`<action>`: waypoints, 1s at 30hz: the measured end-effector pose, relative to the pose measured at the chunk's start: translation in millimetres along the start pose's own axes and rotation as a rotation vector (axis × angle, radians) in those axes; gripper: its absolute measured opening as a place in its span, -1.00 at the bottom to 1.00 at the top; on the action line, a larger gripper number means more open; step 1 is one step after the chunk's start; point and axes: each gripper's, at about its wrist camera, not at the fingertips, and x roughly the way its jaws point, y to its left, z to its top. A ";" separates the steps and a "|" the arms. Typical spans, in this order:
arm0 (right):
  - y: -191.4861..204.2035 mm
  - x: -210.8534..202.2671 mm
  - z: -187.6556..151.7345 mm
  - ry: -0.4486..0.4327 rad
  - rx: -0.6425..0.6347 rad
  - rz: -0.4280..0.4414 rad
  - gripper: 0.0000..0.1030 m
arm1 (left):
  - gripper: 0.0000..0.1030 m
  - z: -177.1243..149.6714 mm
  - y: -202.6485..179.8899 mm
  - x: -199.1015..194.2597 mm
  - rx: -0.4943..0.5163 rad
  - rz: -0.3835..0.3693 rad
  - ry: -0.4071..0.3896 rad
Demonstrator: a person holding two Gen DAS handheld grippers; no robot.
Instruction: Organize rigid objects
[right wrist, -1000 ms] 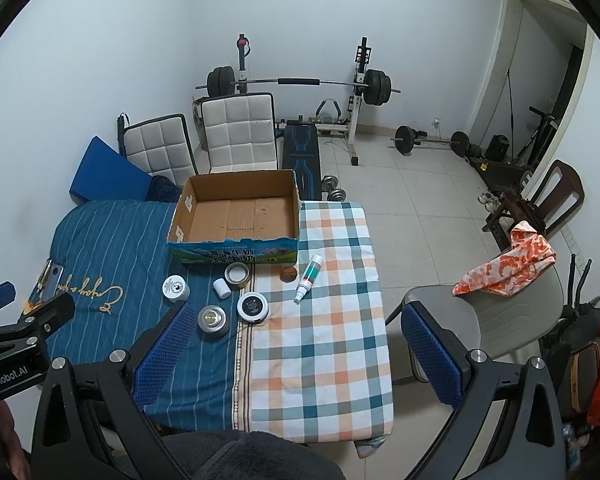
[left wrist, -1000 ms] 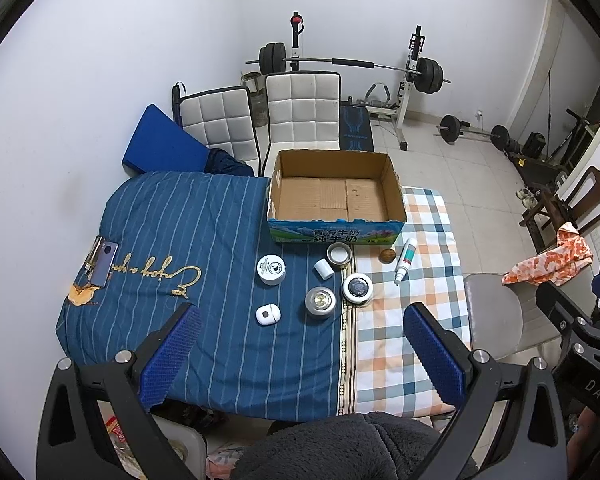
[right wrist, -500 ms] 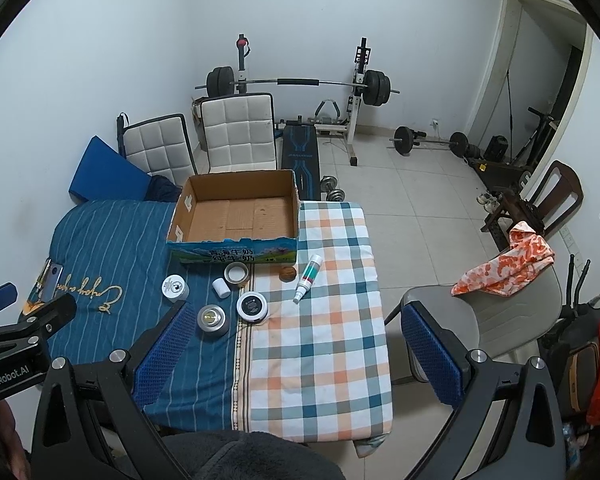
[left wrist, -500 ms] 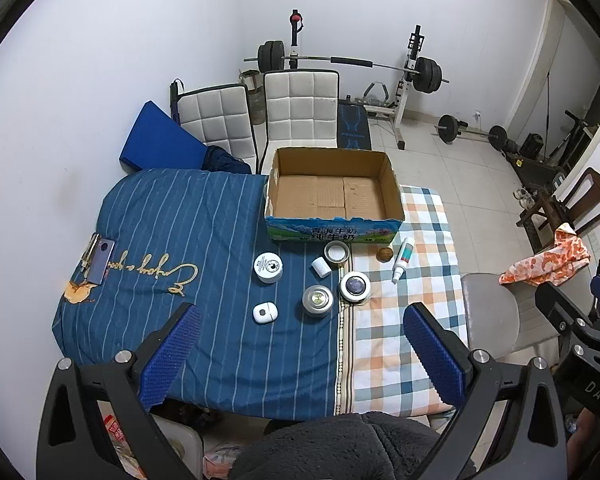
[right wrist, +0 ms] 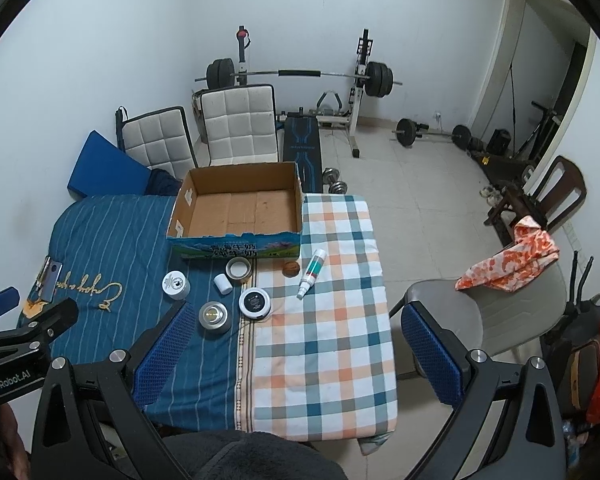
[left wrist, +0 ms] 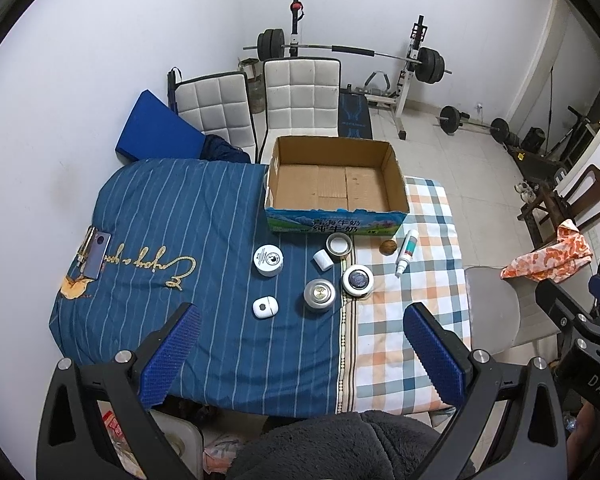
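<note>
items: white jar [left wrist: 268,259], silver tin [left wrist: 319,294], black-lidded jar [left wrist: 357,279], tube [left wrist: 405,252] clustered mid-surface, just before cardboard box [left wrist: 332,222] at far edge | left claw [left wrist: 300,354]: open, empty, above near edge | right claw [right wrist: 296,354]: open, empty, above near edge

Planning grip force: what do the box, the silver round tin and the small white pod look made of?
Box: corrugated cardboard, matte brown inside, printed front. Silver tin: probably metal, brushed grey sheen. White pod: likely smooth plastic, slightly glossy.
</note>
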 end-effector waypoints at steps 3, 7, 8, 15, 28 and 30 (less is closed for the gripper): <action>-1.3 26.4 -1.7 0.033 0.012 0.008 1.00 | 1.00 5.3 5.7 18.9 -0.018 -0.001 0.022; -3.6 75.9 3.4 0.101 0.026 0.008 1.00 | 1.00 14.7 7.2 63.0 -0.017 0.010 0.065; -4.3 89.5 5.0 0.117 0.032 0.023 1.00 | 1.00 16.5 6.6 76.2 -0.014 0.016 0.082; -0.4 224.8 1.1 0.294 0.059 0.060 1.00 | 1.00 22.5 7.5 195.4 -0.026 0.029 0.246; 53.0 481.1 -53.1 0.673 0.119 0.147 0.92 | 0.91 -10.3 32.8 407.5 -0.168 0.105 0.546; 60.2 499.7 -58.8 0.702 0.150 0.177 0.92 | 0.91 -13.6 35.0 416.0 -0.165 0.119 0.560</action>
